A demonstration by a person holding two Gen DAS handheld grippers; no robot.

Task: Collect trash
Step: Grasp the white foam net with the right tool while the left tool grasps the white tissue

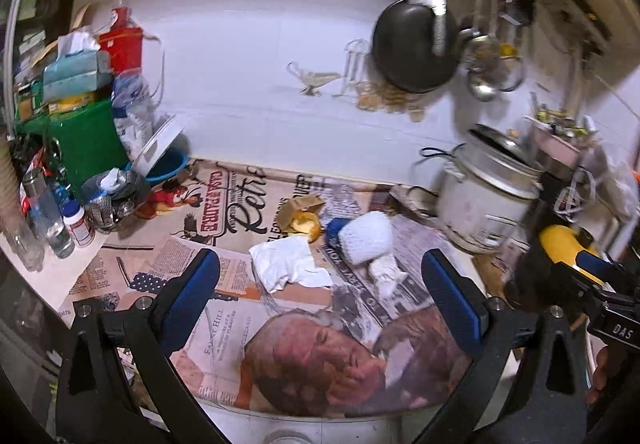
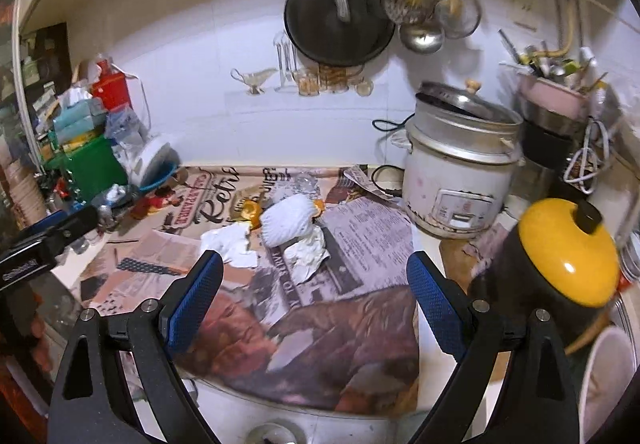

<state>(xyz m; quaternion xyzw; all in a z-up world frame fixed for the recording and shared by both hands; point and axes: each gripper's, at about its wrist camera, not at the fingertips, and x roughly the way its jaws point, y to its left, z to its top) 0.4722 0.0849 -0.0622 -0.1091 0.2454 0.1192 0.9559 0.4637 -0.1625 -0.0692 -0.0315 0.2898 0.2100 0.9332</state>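
Trash lies on spread newspaper point(image 1: 224, 308) on the counter: a crumpled white tissue point(image 1: 288, 262), a white foam fruit net point(image 1: 366, 236), a second crumpled tissue point(image 1: 386, 274), orange peel point(image 1: 306, 224) and a crushed clear plastic bottle point(image 1: 340, 200). My left gripper point(image 1: 320, 284) is open and empty, above the paper just short of the tissues. My right gripper point(image 2: 314, 284) is open and empty, with the foam net point(image 2: 288, 224), tissues point(image 2: 230, 244) and peel point(image 2: 250, 209) ahead of it. The left gripper also shows at the left edge of the right wrist view point(image 2: 48, 236).
A white rice cooker point(image 2: 456, 180) stands at the right, and a black pot with a yellow lid point(image 2: 560, 256) nearer. A green box point(image 1: 86, 140), tissue box, bottles and a blue bowl point(image 1: 166, 168) crowd the left. A black pan point(image 2: 336, 20) and ladles hang on the wall.
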